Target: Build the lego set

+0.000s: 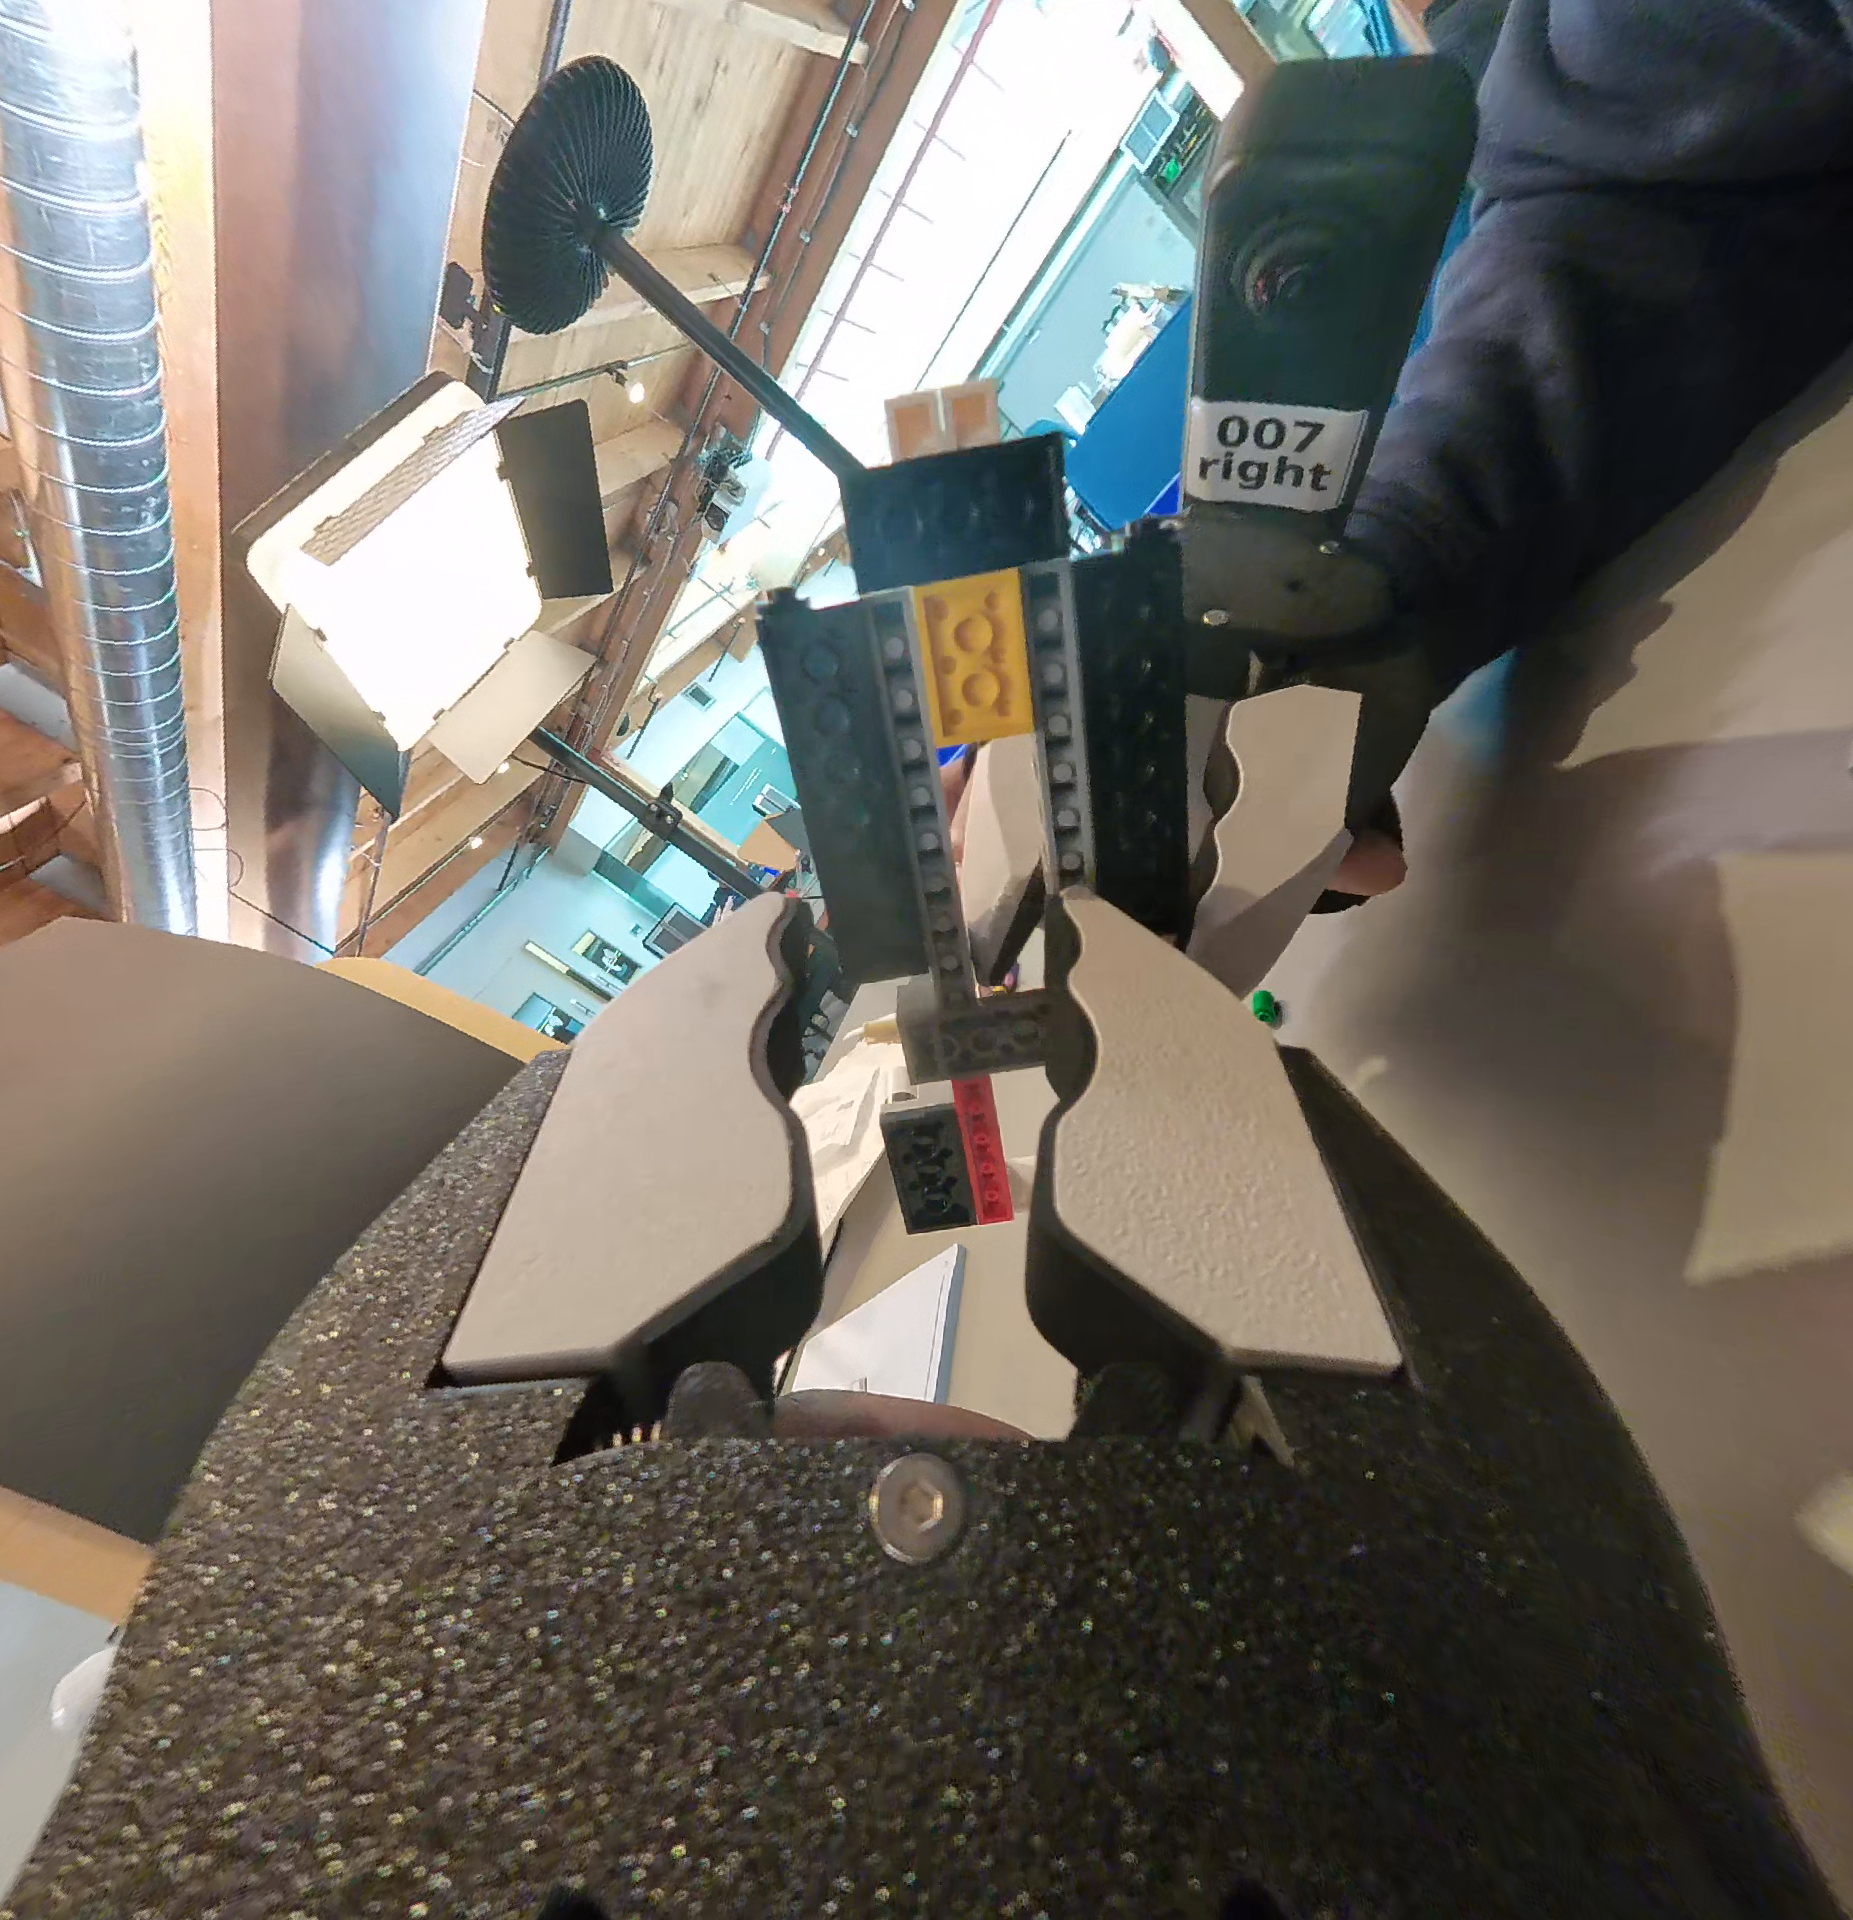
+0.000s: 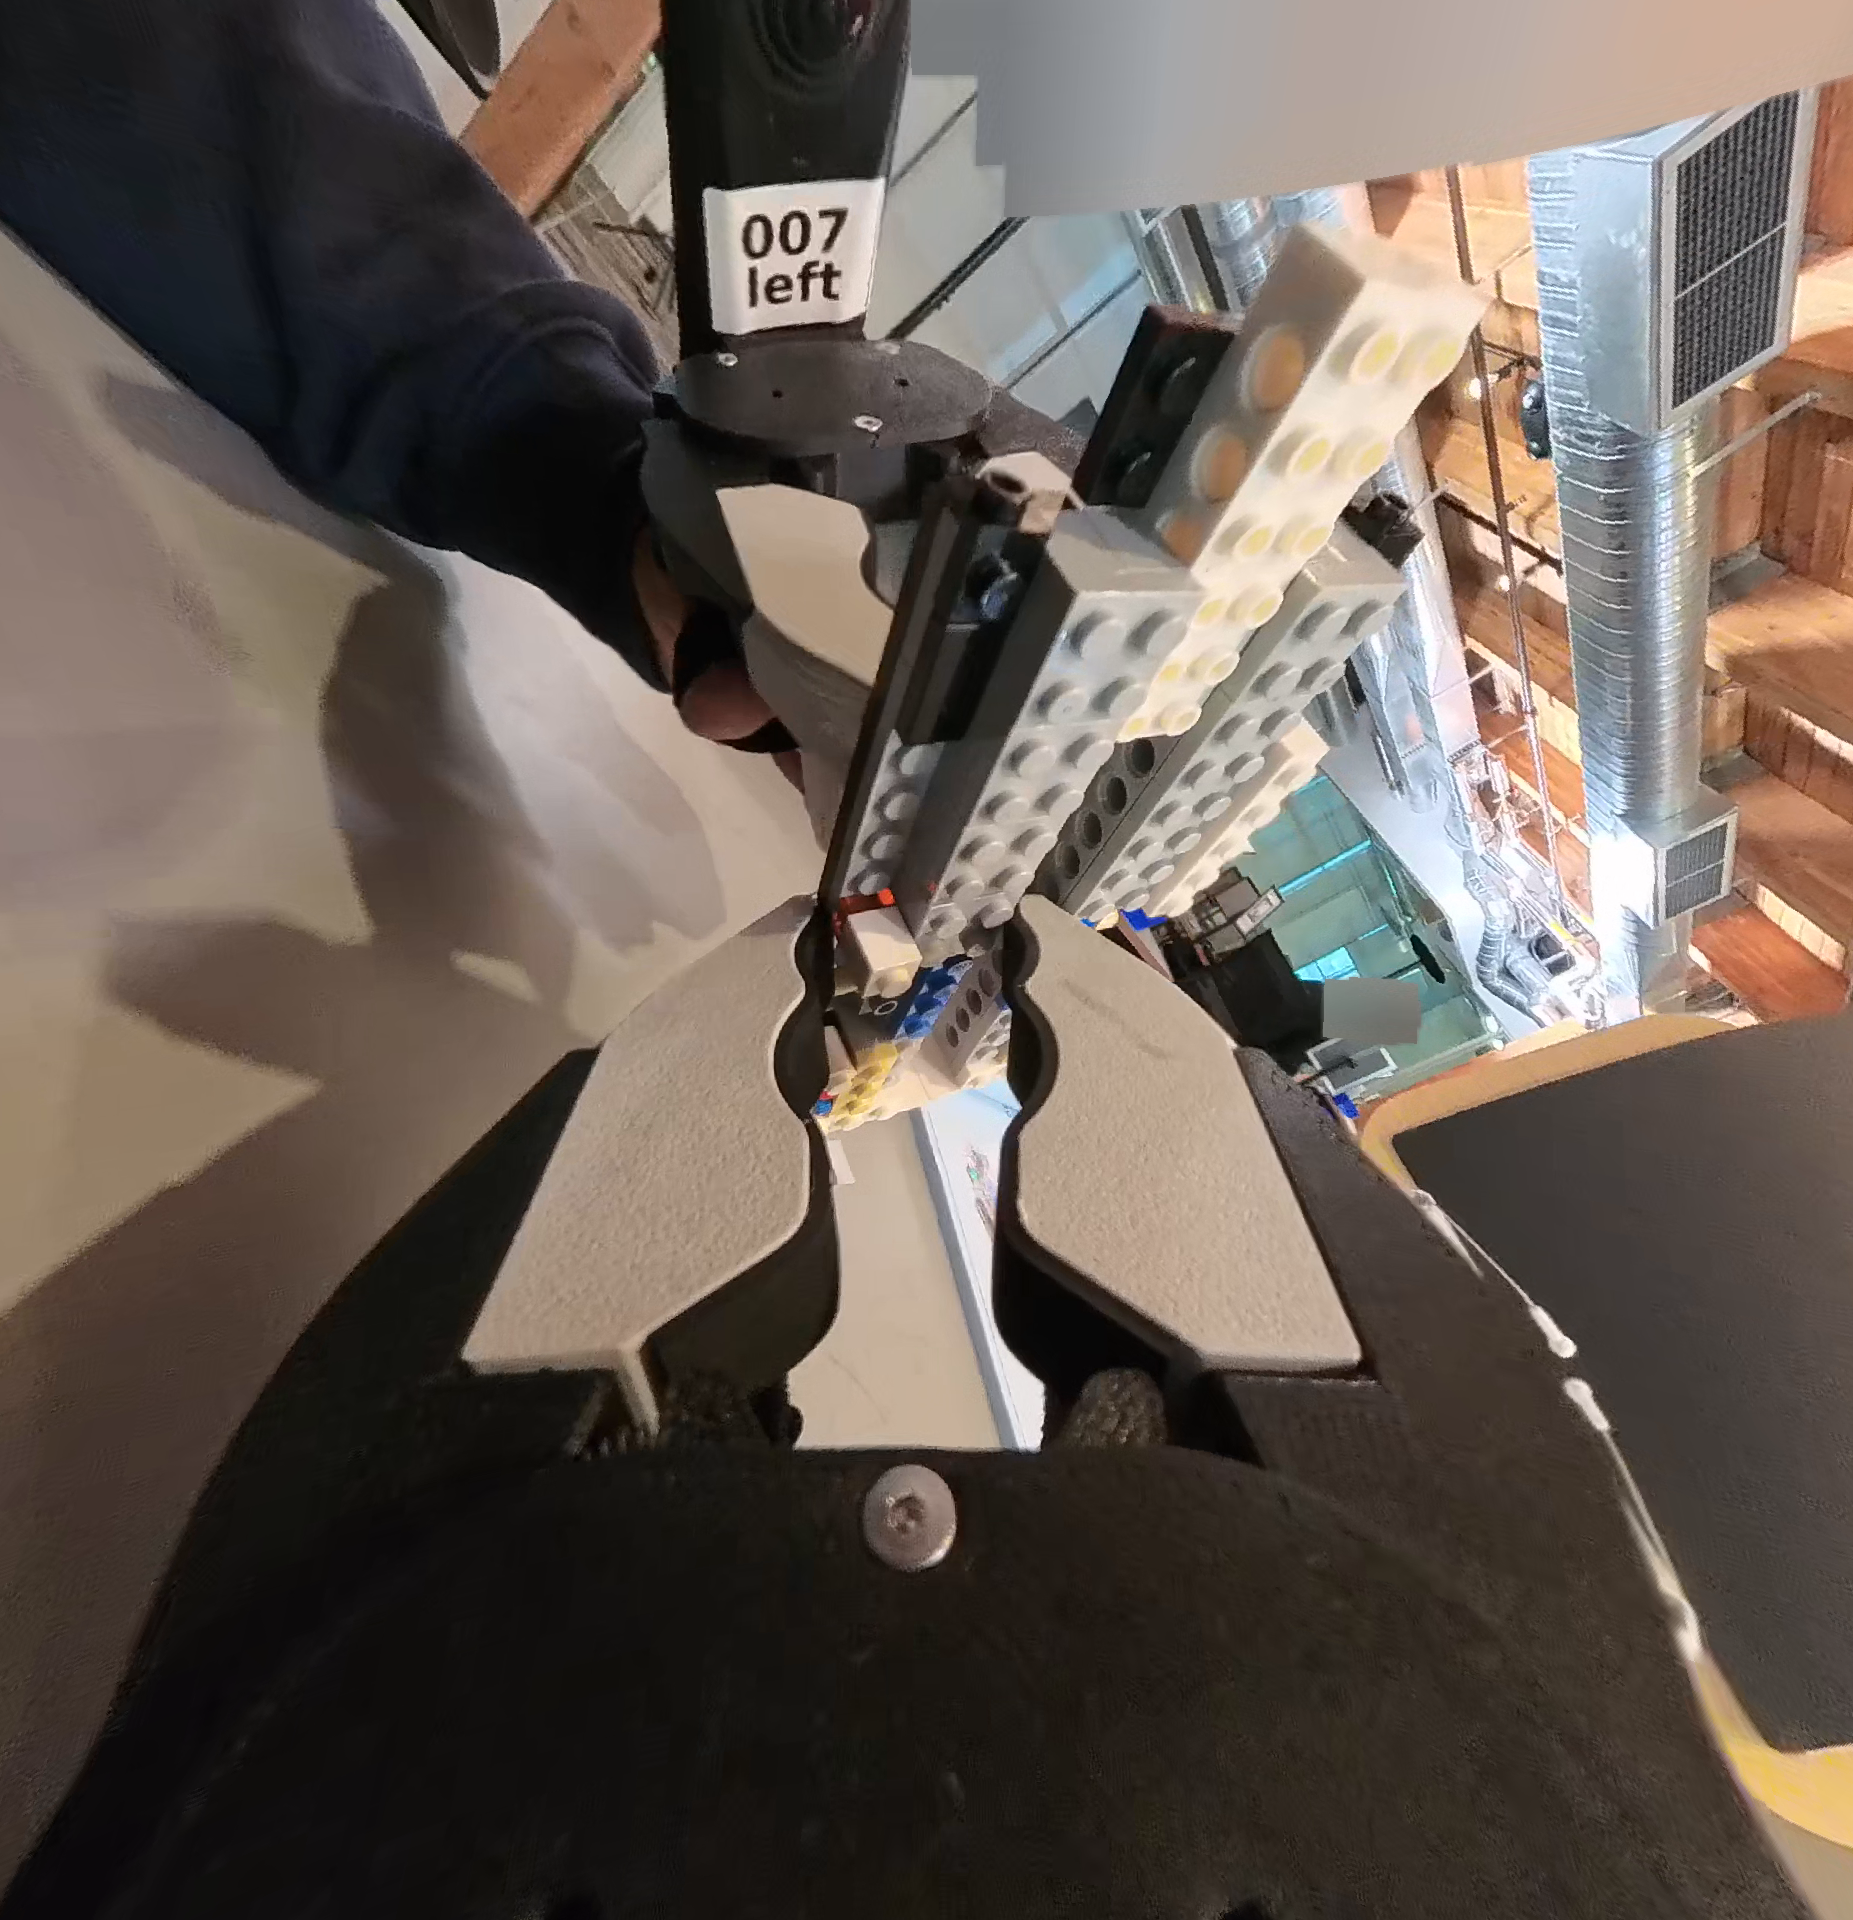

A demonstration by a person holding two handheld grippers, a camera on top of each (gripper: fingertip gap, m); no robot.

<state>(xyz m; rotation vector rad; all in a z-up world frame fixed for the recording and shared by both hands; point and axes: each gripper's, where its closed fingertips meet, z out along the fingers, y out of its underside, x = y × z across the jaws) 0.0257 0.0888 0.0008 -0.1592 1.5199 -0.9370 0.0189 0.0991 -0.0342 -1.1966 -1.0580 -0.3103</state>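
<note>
1. The right gripper [image 2: 917, 997] is clamping one end of a brick model [image 2: 1109, 707]; its pale, wavy-edged fingers [image 2: 693, 1091] are pressing on both sides of the stack of grey, blue and yellow studded bricks [image 2: 922, 1029].
2. The model is being held up in the air between the two grippers, well above the pale tabletop [image 2: 174, 831], with rows of round studs showing along its long light-grey plates.
3. From the left wrist view, its underside is showing black plates [image 1: 849, 779], narrow grey beams [image 1: 927, 810] and a smooth yellow plate [image 1: 974, 655].
4. The left gripper [image 1: 922, 997] is standing open: its right fingertip [image 1: 1078, 997] is touching a small dark-grey brick [image 1: 979, 1039] at the model's end, while the left fingertip [image 1: 766, 977] is sitting clear of it with a gap.
5. A person's hand in a dark sleeve [image 1: 1628, 364] is gripping the right tool's black, grainy body.
6. A small green piece [image 1: 1265, 1006] is lying on the table.
</note>
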